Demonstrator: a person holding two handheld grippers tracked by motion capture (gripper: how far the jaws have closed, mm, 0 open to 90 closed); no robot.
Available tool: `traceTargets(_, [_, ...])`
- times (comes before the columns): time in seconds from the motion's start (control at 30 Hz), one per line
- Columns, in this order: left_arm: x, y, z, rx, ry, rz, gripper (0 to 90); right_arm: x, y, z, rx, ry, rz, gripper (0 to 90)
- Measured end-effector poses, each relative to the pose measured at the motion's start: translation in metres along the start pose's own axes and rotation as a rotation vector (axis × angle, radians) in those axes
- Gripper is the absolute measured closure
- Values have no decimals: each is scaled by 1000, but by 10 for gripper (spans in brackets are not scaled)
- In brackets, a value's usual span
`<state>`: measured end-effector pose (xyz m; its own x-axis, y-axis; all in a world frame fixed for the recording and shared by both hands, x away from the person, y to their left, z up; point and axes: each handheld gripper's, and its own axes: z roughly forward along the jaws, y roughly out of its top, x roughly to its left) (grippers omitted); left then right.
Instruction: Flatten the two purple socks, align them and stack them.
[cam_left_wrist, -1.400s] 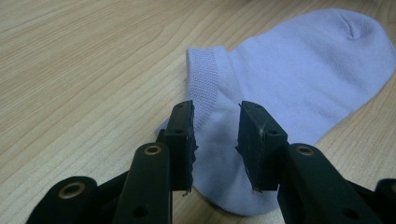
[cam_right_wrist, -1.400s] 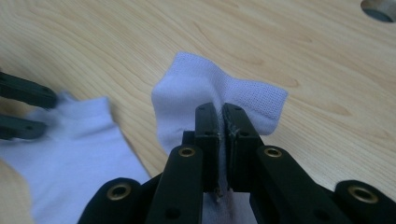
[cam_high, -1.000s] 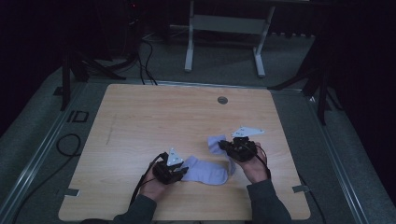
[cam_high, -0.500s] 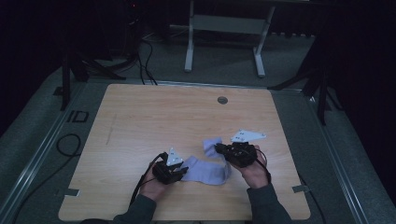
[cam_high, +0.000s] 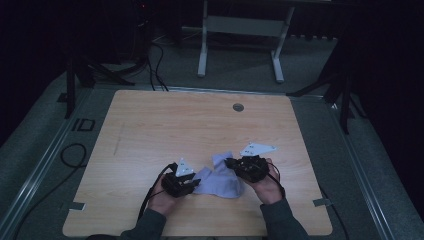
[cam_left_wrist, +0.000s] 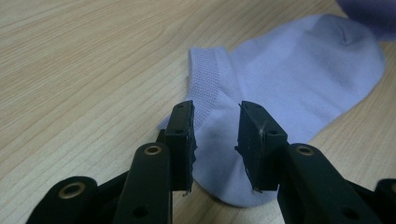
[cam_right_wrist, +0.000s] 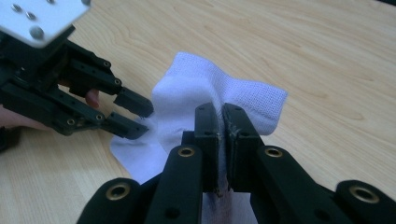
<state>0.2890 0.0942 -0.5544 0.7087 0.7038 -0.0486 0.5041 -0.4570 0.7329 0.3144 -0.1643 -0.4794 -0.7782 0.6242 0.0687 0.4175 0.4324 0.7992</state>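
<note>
Fingers: right gripper (cam_right_wrist: 222, 140) clamped on sock (cam_high: 220, 177) cuff; left gripper (cam_left_wrist: 215, 140) half open, astride the heel, not pinching. Sock: near tabletop (cam_high: 150, 125) front edge; light, limp, best held at cuff.

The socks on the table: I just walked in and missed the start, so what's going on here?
A person at a wooden table works on pale lilac socks with a hand-held gripper in each hand. The right hand-held gripper is shut on the ribbed cuff of one sock, lifting the fabric into a fold. The left hand-held gripper is open, its jaws either side of the heel of a sock lying flat.
</note>
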Motion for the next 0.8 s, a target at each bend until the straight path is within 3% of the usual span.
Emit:
traceTargets(0.43, [4,-3,2,55,4,9,756,10,-1,16,16,48,-37,846])
traceTargets(0.67, [7,-3,2,57,0,-13,798,13,-5,27,34,75,-48,846])
traceTargets(0.8, [6,-2,2,59,2,-6,803,15,-5,32,44,88,-62,844])
